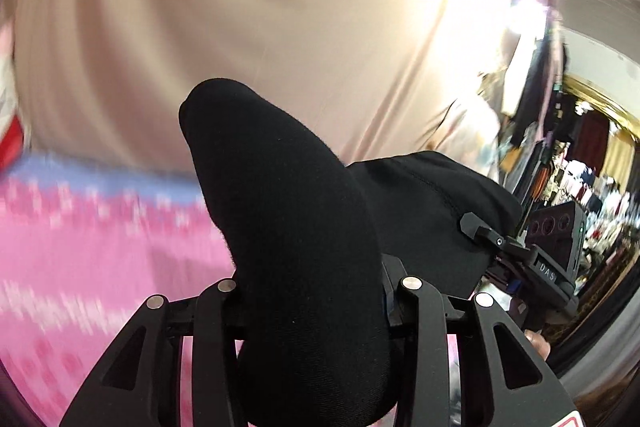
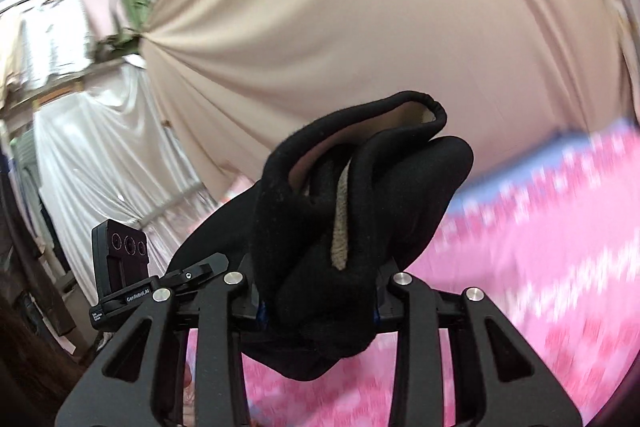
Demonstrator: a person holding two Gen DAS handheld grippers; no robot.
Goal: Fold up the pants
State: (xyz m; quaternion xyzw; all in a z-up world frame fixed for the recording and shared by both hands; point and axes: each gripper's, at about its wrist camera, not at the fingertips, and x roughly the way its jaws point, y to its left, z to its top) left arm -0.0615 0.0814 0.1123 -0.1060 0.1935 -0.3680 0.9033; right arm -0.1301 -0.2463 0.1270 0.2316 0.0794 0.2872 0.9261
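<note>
The black pants are lifted above a pink patterned bed cover. My left gripper is shut on a thick roll of the black fabric, which hides its fingertips. My right gripper is shut on a bunched part of the same pants, where a beige inner lining strip shows. The right gripper also shows in the left wrist view, close beside the left, with the cloth spanning between them. The left gripper's camera block shows in the right wrist view.
A beige curtain hangs behind the bed, also in the right wrist view. A white drape hangs at the left. Cluttered shelves and hanging clothes stand at the right. The bed cover lies below.
</note>
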